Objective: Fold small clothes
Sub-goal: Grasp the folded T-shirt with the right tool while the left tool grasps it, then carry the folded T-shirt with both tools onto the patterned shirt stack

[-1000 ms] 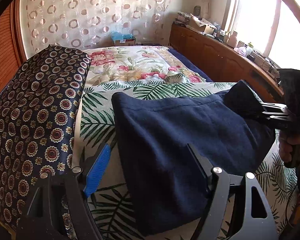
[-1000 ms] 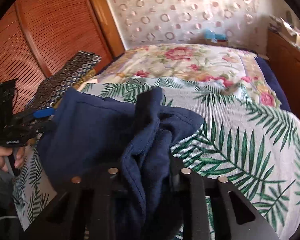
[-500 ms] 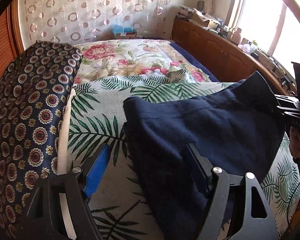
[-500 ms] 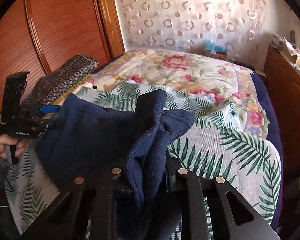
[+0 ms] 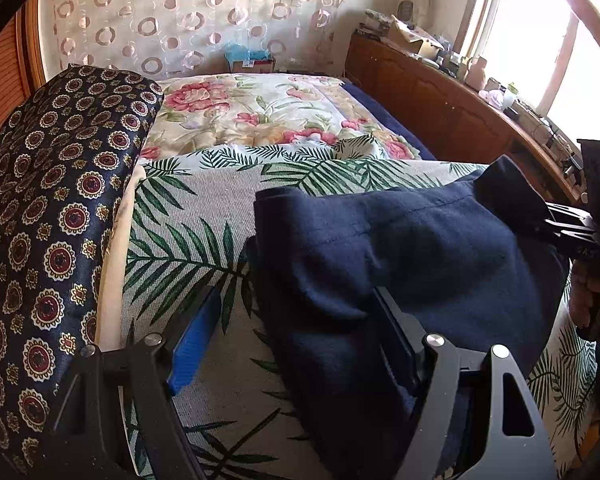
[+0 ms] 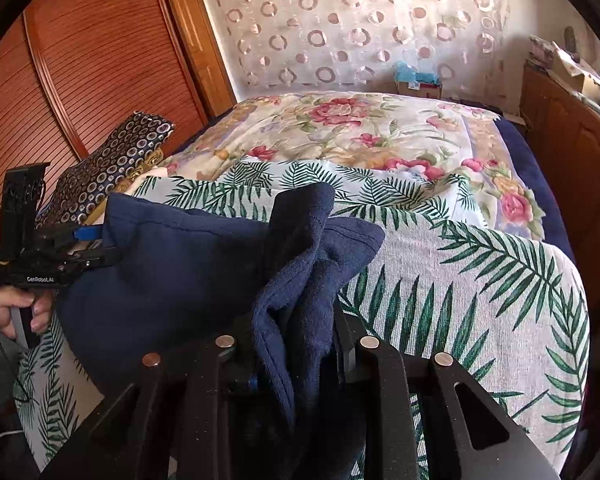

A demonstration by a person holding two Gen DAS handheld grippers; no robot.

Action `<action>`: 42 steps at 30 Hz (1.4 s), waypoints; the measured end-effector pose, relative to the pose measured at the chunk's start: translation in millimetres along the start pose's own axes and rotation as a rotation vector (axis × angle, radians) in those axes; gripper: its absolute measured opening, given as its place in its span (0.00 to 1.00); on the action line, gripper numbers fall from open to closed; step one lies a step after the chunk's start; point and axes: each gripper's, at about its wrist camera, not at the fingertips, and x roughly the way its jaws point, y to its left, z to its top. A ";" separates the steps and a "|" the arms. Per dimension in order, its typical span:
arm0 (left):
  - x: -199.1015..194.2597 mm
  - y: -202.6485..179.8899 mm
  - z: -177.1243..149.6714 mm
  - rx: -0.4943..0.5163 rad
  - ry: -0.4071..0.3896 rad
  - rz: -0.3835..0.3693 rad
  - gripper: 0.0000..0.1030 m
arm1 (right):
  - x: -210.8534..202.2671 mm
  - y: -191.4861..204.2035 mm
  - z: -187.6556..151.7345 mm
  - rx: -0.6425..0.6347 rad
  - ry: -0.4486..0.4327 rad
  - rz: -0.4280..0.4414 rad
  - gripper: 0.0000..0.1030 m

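Fig.: navy garment (image 5: pixel 420 264) held up over the bed, seen from both wrist cams.

Left wrist view: my left tool (image 5: pixel 296 328) stands wide, released; its blue pad (image 5: pixel 192 344) hangs free over the palm-leaf sheet (image 5: pixel 204 216), while the other finger is against the garment's near fold, fabric draped over it. No pinch shown. At right edge, my right tool (image 5: pixel 556 228) has the garment's far corner bunched in it. Patterned navy cushion (image 5: pixel 44 216) w/ medallion print lies at left, beside the sheet.

Right wrist view: my right tool (image 6: pixel 292 344) has a thick bunch of the navy garment (image 6: pixel 188 272) between its 2 fingers; jaws are opening, pads appear to sit at the cloth on both sides. Fabric rises from the tool in a crumpled peak, then spreads left toward my left tool (image 6: pixel 96 246), where my hand (image 6: pixel 16 308) grips its handle. Garment sags betw. the 2 tools, its lower part on the sheet (image 6: pixel 460 280).

Behind: floral quilt (image 6: pixel 340 132) covers the far half of the bed; wooden slatted door (image 6: pixel 80 60) at left; circle-print curtain (image 6: pixel 340 20) at back.
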 end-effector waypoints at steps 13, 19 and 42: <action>-35.3 -1.7 -1.2 0.004 -0.078 -0.159 0.11 | 1.1 6.3 2.0 0.027 -0.018 0.059 0.22; -106.8 -22.0 -2.0 0.047 -0.242 -0.134 0.11 | -50.9 39.8 12.1 -0.058 -0.174 0.056 0.21; -186.2 89.9 -43.4 -0.175 -0.435 0.159 0.11 | 37.0 202.3 168.3 -0.520 -0.224 0.184 0.21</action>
